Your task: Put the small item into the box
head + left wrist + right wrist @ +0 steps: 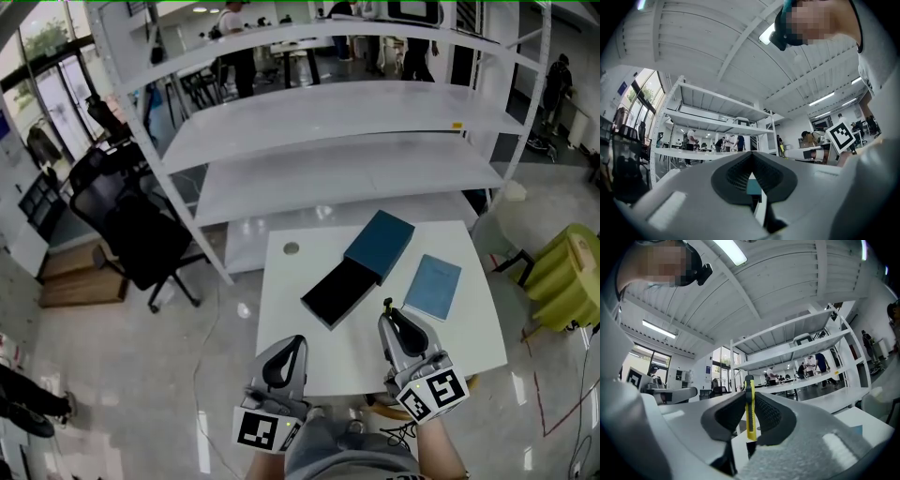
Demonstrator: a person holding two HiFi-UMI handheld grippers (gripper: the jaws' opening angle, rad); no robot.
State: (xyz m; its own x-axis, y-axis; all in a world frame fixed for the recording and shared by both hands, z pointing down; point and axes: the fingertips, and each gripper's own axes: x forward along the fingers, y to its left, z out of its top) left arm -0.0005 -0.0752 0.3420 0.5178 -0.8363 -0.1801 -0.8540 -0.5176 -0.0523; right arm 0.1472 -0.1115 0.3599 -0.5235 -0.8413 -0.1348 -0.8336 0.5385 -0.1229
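Note:
On the white table [309, 347] lies a dark teal box [380, 244] with its black inner tray [339, 292] slid out toward me, nothing in it. A flat blue-grey card [432, 286] rests to its right. My right gripper [395, 320] hovers over the table's near edge, shut on a yellow utility knife [750, 413] that stands upright between the pads; its tip [387, 305] pokes up past the jaws. My left gripper [286, 356] is held near the table's front left, shut with nothing in it. In the left gripper view only a sliver of teal shows through the left gripper [751, 161].
A white metal shelving rack [328, 122] stands behind the table. A black office chair [131, 225] sits to the left and a yellow-green seat [562, 277] to the right. A small round disc [292, 248] lies at the table's far left corner. People stand in the background.

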